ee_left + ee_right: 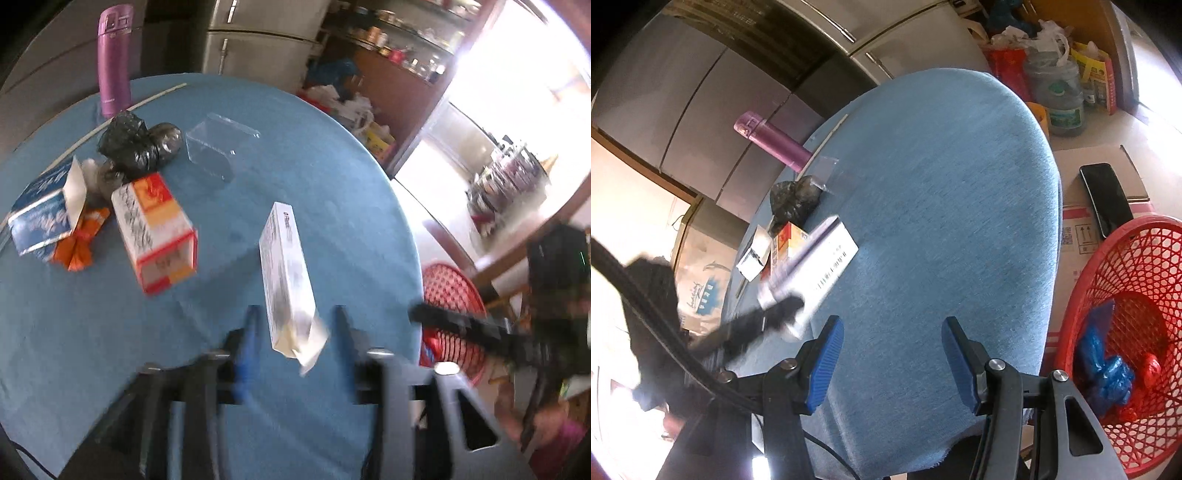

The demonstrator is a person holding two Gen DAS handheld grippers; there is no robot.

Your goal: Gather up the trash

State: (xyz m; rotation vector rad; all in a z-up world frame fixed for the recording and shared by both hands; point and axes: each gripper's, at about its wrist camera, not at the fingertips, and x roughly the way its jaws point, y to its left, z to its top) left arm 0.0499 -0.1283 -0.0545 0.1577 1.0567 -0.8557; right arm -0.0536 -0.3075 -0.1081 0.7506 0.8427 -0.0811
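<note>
A long white carton (288,273) with an open end flap stands on edge on the blue tablecloth (332,177), between the fingers of my left gripper (295,314). A gap shows on each side of it, so the jaws are open around it. In the right wrist view the same carton (827,258) lies tilted, with the blurred left gripper (768,317) at its near end. My right gripper (892,325) stands open over bare cloth with nothing between its blue pads (827,354). The red mesh basket (1126,266), beside the table's right edge, holds crumpled blue and red bags.
More litter lies at the table's left: an orange-and-white box (155,229), a blue-and-white box (40,218), an orange wrapper (79,247), a black bag (129,144), a clear container (218,147). A purple flask (112,59) stands behind. A phone (1104,199) rests on a cardboard box.
</note>
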